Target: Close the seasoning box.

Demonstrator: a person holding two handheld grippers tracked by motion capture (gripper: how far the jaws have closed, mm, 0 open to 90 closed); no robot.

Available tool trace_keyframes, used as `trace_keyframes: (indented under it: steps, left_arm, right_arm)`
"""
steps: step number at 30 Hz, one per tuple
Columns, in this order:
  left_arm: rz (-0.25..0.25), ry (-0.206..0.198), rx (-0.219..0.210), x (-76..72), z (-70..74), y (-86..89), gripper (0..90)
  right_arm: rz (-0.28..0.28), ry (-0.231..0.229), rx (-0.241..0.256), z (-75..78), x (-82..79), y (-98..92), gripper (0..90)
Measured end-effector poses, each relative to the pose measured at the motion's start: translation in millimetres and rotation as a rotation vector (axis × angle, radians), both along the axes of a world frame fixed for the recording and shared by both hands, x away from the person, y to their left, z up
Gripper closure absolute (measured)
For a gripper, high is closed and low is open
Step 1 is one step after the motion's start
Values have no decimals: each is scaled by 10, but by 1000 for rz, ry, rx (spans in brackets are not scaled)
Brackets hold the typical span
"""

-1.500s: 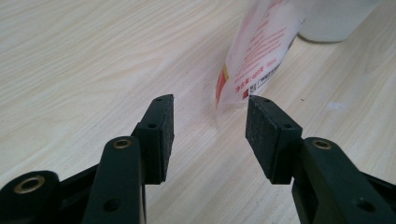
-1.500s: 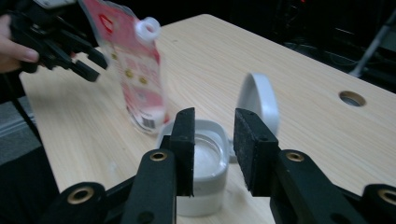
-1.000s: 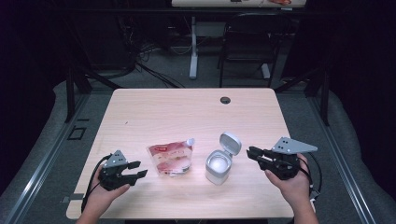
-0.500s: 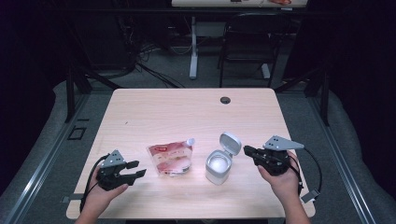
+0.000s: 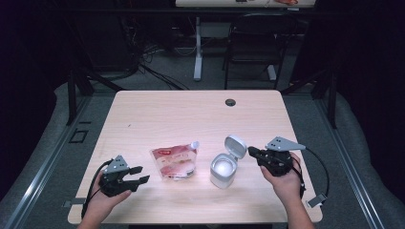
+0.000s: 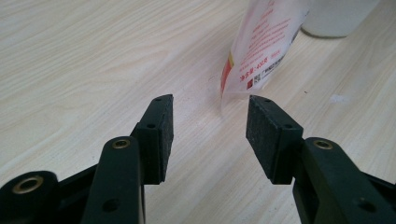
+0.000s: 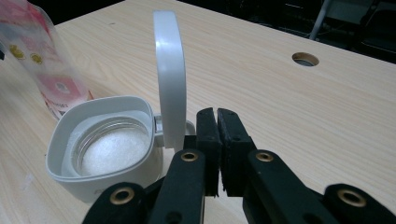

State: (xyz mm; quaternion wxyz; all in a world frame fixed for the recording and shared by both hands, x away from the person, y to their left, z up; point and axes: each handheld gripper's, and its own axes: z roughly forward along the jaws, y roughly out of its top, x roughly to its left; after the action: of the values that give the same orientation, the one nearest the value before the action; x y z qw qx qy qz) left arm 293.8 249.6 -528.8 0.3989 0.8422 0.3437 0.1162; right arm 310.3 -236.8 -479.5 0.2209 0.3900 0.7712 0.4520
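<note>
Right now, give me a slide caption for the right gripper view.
Shut right gripper poised beside the raised lid of an open white container holding white granules, refill pouch behind.

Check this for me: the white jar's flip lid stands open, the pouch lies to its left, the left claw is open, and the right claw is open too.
One thing is wrong: the right claw is shut, its jaws pressed together with nothing between them, as the right gripper view shows. The rest holds: the white jar has its lid standing open, the pouch lies to its left, and the left claw is open.

One pouch (image 5: 174, 162), one open white container (image 5: 223, 170), and two tongs on one table (image 5: 191, 114).
</note>
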Motion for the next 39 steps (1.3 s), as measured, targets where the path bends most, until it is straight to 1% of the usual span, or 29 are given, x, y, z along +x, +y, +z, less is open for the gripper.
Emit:
trace_keyframes:
  steps: [5,7,10,13,15,19,21,22,25,31,39]
  left_arm:
    - [5,-2,3,-12,2,18,521]
    - [9,1,-2,-21,1,20,521]
    - [11,-1,3,-27,-1,35,521]
    - [16,1,-3,-27,0,43,521]
    - [17,1,-8,-23,0,47,521]
    - [17,1,2,-34,-12,48,521]
    - [17,-1,-3,-34,-10,53,521]
    - [15,0,2,-35,-6,57,521]
    - [19,3,-1,-38,-10,59,521]
    - [19,4,-1,-37,-15,63,521]
    - [20,3,-1,-41,-15,58,521]
  right_arm:
    - [0,-2,10,8,36,18,884]
    - [-2,0,13,14,49,19,886]
    - [1,3,6,10,64,26,887]
    - [2,6,4,2,76,40,887]
    - [2,5,3,1,75,43,886]
    - [4,2,11,10,78,49,886]
    - [2,2,7,9,77,56,886]
    - [3,4,4,8,78,54,886]
    - [2,6,12,1,81,60,887]
    - [12,6,1,-4,89,78,889]
    - [13,8,3,-4,89,77,889]
